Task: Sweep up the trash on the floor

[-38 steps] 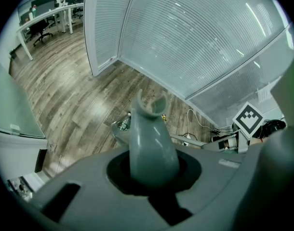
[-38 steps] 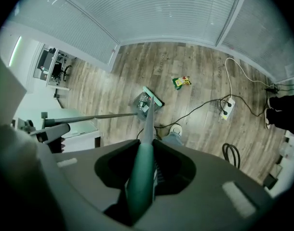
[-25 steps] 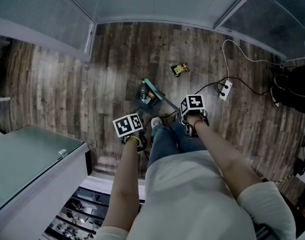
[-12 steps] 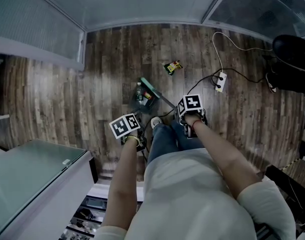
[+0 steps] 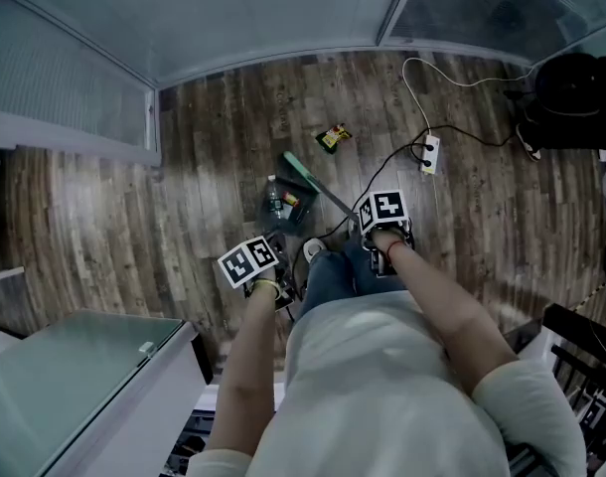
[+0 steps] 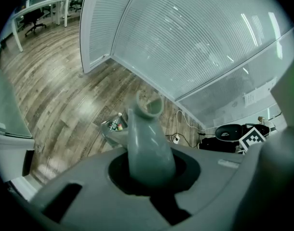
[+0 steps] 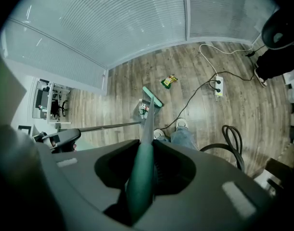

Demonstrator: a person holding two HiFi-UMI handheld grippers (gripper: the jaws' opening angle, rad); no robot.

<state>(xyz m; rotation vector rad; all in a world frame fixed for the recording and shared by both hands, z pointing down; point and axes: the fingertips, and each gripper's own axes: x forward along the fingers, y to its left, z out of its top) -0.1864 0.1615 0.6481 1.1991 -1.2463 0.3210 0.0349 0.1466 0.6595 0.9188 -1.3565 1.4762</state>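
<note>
Item under inspection: one snack wrapper (image 5: 332, 137) lies loose on the wood floor (image 5: 204, 157), just beyond the teal broom head (image 5: 305, 174) and apart from it, not yet swept. The grey dustpan (image 5: 281, 207) stands just beside the broom head on the near side and already carries a plastic bottle (image 5: 273, 197) and some small coloured scraps. No other loose trash is visible on the boards. Change noted: over the last second the wrapper has drawn nearer to the broom head in the head view, while broom and dustpan have kept much the same place ahead of the person's feet. The power strip (image 5: 429, 153) and its cable have slid up and left likewise. Judged from this, the person is carrying both tools toward the wrapper, and the last piece is coming within reach of a stroke. Against the earlier frame, the left gripper (image 5: 266, 274) sits a little lower and closer to the body, the dustpan has shifted slightly left, and the glass-topped cabinet (image 5: 75, 386) shows less of its top. The right gripper (image 5: 382, 229) has barely moved. Grip state: the left gripper is clamped round the grey dustpan handle (image 6: 148, 138), which runs straight up between its jaws. The right gripper is clamped round the green broom handle (image 7: 142, 172), which leads down to the broom head. Both holds look firm. Assessment: collection is largely done and one wrapper is outstanding.
</note>
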